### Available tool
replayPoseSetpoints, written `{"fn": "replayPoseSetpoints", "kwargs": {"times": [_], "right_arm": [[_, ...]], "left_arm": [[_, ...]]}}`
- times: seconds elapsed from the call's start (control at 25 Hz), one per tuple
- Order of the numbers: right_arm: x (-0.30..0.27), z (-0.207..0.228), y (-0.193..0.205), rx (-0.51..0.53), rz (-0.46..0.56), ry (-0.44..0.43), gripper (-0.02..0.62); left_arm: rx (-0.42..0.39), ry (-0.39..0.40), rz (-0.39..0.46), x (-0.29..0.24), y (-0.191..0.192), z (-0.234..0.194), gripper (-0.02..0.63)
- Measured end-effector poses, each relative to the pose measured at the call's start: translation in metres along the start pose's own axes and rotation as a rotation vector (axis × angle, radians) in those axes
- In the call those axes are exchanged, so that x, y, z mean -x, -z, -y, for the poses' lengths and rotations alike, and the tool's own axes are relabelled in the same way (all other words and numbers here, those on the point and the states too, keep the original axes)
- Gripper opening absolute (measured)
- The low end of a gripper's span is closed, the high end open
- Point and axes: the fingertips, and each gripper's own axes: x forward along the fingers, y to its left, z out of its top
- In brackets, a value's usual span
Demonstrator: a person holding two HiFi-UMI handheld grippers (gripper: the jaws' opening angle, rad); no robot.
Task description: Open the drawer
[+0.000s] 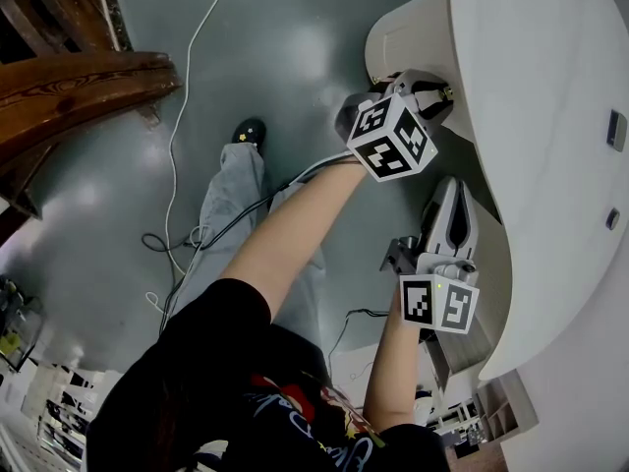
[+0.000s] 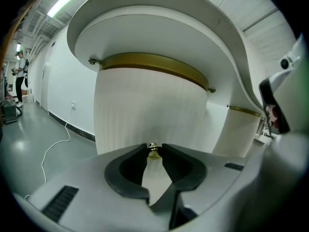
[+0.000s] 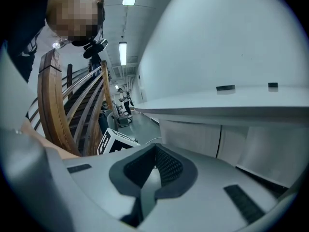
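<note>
The drawer front (image 2: 145, 110) is a curved, ribbed white panel with a brass band along its top, under a white counter. A small brass knob (image 2: 153, 153) sticks out of it. My left gripper (image 2: 154, 148) has its dark pads pressed on the knob from both sides. In the head view the left gripper (image 1: 439, 92) reaches against the round white cabinet (image 1: 408, 37). My right gripper (image 1: 454, 193) hangs just below the counter edge beside it. In its own view the right gripper (image 3: 155, 155) is shut with nothing between the pads.
The white counter (image 1: 550, 116) overhangs both grippers. A white cable (image 1: 182, 116) runs over the grey floor. A wooden stair railing (image 1: 69, 77) stands at the left. The person's leg and black shoe (image 1: 248, 131) are on the floor below the left arm.
</note>
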Motion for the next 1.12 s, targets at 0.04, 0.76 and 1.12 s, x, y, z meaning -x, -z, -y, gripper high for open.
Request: {"fn": "replayPoseSetpoints", "kwargs": {"times": [0.04, 0.76, 1.12], "right_arm": [[0.000, 0.001, 0.000, -0.001, -0.001, 0.002, 0.000], [-0.005, -0.006, -0.001, -0.005, -0.003, 0.001, 0.000], [-0.001, -0.003, 0.003, 0.000, -0.004, -0.020, 0.000]], "left_arm": [[-0.004, 0.003, -0.002, 0.000, 0.000, 0.001, 0.098], [0.012, 0.008, 0.001, 0.026, 0.015, 0.006, 0.097], [0.015, -0.023, 0.001, 0.028, 0.018, 0.003, 0.097]]}}
